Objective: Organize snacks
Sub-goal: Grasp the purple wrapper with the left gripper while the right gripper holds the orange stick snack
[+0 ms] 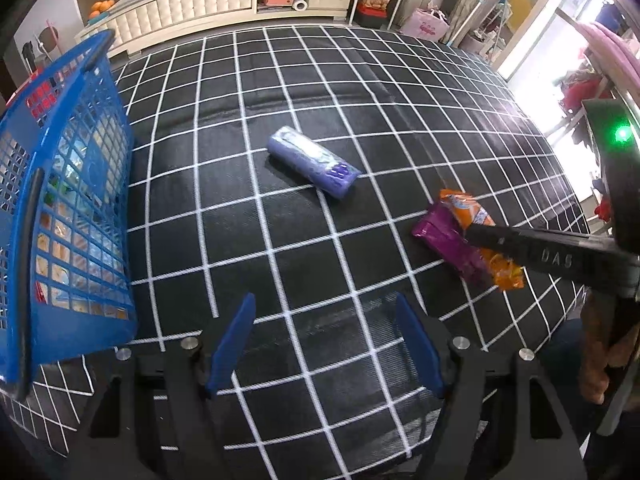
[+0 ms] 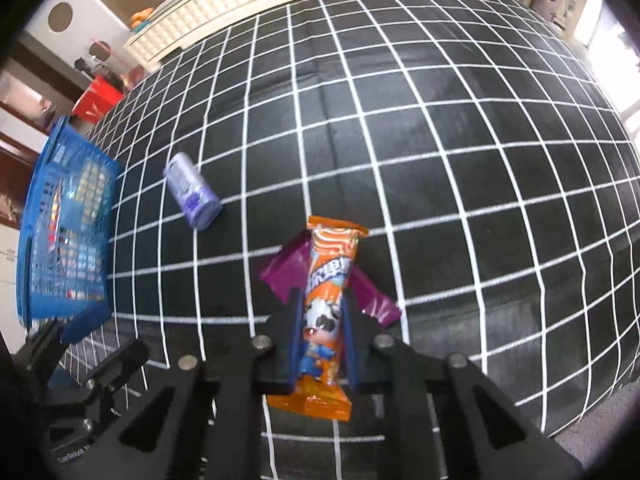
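Snacks go in the blue basket [image 2: 64,236] at the left edge. Right claw [image 2: 322,316] squeezes the orange snack [image 2: 326,300], low and center, lying across the purple snack [image 2: 280,276]. Lift straight up, slowly. Left claw [image 1: 326,344] is open, empty.

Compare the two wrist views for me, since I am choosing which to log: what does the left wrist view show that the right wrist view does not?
Only the left wrist view shows the left gripper, fingers apart over bare cloth, and the right gripper from the side.

Only the right wrist view shows the right gripper shut on the orange snack pack, its cartoon print readable.

Both show the blue basket with packets inside, the lilac pack, the purple pack under the orange one, and the black grid cloth.
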A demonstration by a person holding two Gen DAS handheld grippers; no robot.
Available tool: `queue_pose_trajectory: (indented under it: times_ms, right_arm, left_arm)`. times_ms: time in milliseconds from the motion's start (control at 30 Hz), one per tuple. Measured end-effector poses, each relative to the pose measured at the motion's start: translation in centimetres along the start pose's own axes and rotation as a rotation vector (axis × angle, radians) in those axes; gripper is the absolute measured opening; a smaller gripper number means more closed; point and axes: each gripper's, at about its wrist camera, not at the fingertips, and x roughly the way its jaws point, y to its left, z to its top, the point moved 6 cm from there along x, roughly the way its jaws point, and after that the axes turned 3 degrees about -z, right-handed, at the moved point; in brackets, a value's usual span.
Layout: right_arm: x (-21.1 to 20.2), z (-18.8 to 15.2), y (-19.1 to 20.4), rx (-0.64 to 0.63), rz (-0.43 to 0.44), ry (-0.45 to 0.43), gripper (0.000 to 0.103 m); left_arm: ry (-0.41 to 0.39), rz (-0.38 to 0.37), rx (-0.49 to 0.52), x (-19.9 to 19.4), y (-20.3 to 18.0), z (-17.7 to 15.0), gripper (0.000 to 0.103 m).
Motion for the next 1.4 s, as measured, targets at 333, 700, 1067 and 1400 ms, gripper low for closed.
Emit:
queue_pose_trajectory:
  times_ms: [333,700,1067,1400]
  right_arm:
    - [-4.9,-2.2,-2.4,-0.010,0.041,-0.114,0.021]
    - [-5.6,-0.1,-7.4,0.047,0.034,-0.163,0.021]
    - [-4.6,0.5,-9.4,0.037,0.046,-0.168,0.021]
    - [-3.9,0.3,-10.6,0.051,0.083,-0.155,0.021]
  left_arm:
    - [0.039,-0.049,-0.079,1.0,-3.6,0.0,0.071]
    - [0.098,0.025,-0.232,6.1,-8.2,3.0,0.071]
    - [0.057,0.130,-0.365,9.7,-11.4,5.8,0.071]
    - [0.046,0.262,-0.387,11.0,-11.8,5.0,0.074]
